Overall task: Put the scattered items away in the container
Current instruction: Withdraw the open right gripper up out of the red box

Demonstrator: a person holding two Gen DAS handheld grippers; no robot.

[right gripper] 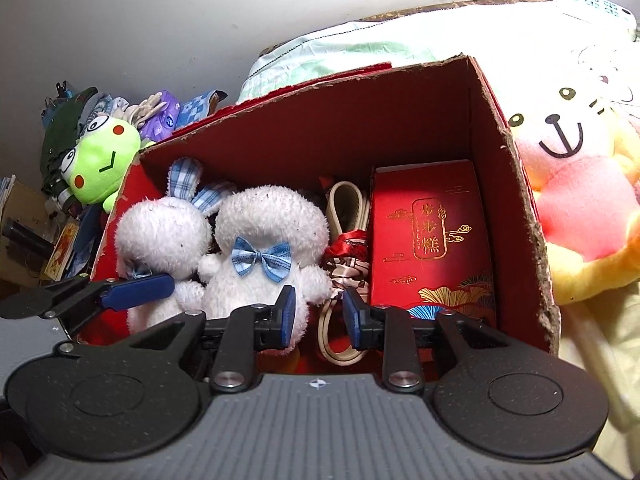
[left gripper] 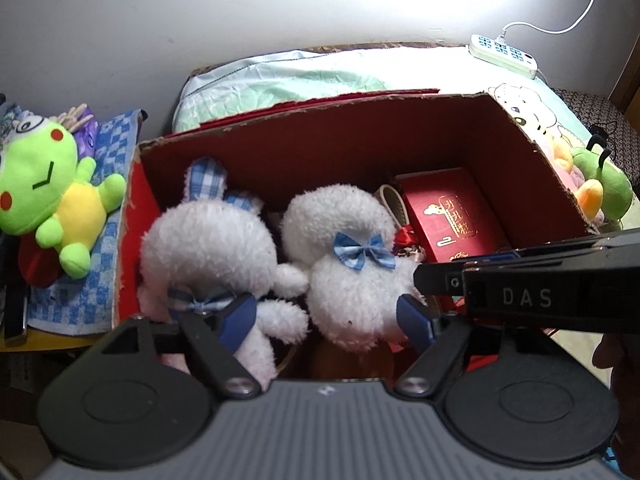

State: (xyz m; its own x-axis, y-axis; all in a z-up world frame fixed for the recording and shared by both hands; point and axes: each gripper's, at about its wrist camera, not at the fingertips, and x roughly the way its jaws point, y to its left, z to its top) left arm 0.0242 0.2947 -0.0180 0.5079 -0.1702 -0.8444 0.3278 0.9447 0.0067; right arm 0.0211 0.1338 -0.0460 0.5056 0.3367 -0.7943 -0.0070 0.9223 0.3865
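Left gripper (left gripper: 328, 320) is spread open astride the rabbits (left gripper: 352, 240) already laid in the box (left gripper: 320, 108); right gripper (right gripper: 320, 316) is closed, empty. Outside the box, frog (left gripper: 52, 192) and bear (right gripper: 572, 208) are judged left to be packed.

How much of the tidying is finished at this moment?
Done: two white plush rabbits and a red gift box lie in the cardboard box. In hand: nothing; the left gripper is open over the rabbits, the right gripper is shut and empty. Left: the green frog and the pink bear outside.
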